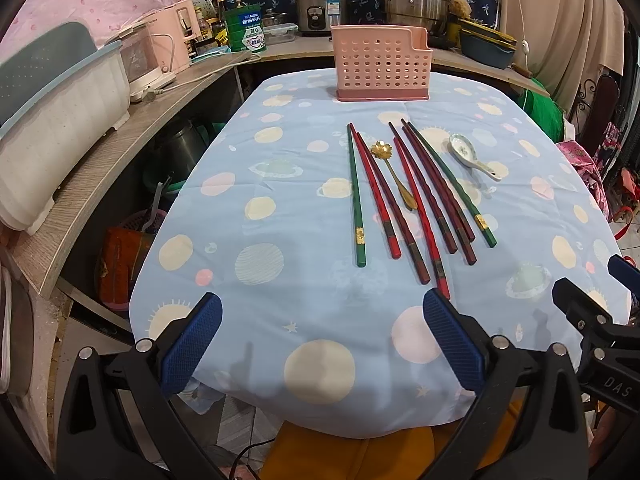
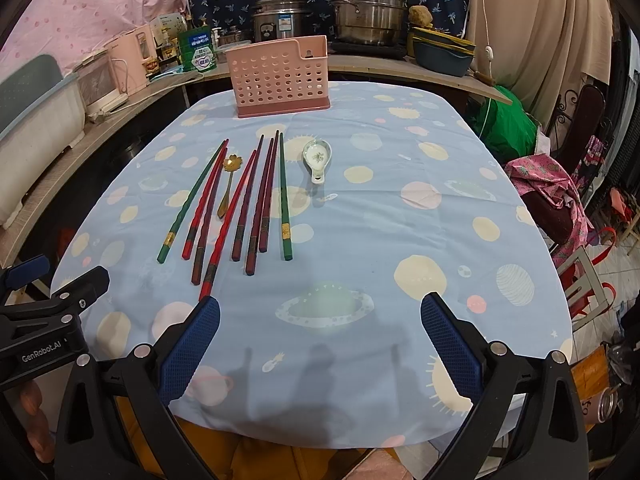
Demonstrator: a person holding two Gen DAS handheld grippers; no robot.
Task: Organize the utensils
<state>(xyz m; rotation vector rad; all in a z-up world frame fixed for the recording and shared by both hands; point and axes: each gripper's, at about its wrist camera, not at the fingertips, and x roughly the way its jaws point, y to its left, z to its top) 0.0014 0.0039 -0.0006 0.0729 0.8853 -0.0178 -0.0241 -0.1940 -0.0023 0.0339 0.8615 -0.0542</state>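
Both hand-held grippers hang above the near edge of the surface, jaws spread wide and empty: the left hand-held gripper [image 1: 322, 340] and the right hand-held gripper [image 2: 320, 340]. Ahead of them on the blue planet-print cloth [image 1: 280, 184] lie red and green wooden chopsticks [image 1: 404, 200], a gold flower-bowled spoon [image 1: 394, 176] among them and a white ceramic soup spoon [image 1: 472, 156] just to the right. Further back stands the perforated pink plastic utensil holder [image 1: 382, 64].

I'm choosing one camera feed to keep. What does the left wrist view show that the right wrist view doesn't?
Only the left wrist view: an orange bag under the side shelf. Only the right wrist view: a pink patterned cloth on a chair. Both: pink basket, chopsticks, gold spoon, white spoon, each tool open and empty, left, right.
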